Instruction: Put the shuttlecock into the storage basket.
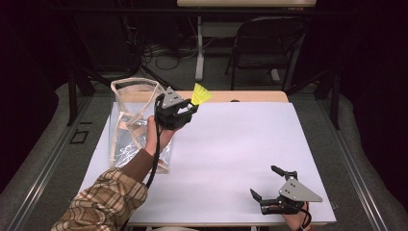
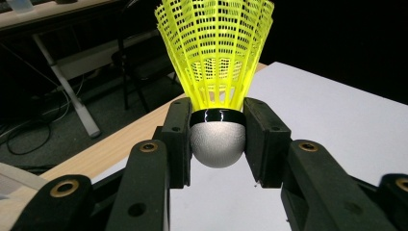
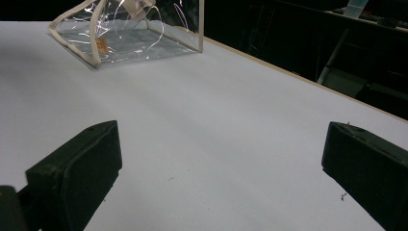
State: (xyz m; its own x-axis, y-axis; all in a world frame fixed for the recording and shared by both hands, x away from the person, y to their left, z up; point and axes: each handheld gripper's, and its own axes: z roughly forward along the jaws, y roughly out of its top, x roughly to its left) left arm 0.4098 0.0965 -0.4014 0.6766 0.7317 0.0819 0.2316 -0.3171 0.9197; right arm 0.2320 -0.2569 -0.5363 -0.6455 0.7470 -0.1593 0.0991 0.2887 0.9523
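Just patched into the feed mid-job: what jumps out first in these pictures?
The yellow shuttlecock, clamped by its grey cork in the left gripper above the table's far edge. Left of it stands a clear plastic bag; the right gripper rests open at the near right corner.

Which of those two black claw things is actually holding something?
The left gripper, raised beside the clear bag: its jaws clamp the yellow shuttlecock by its round cork. The right gripper, low near the table's front edge, is open and holds nothing.
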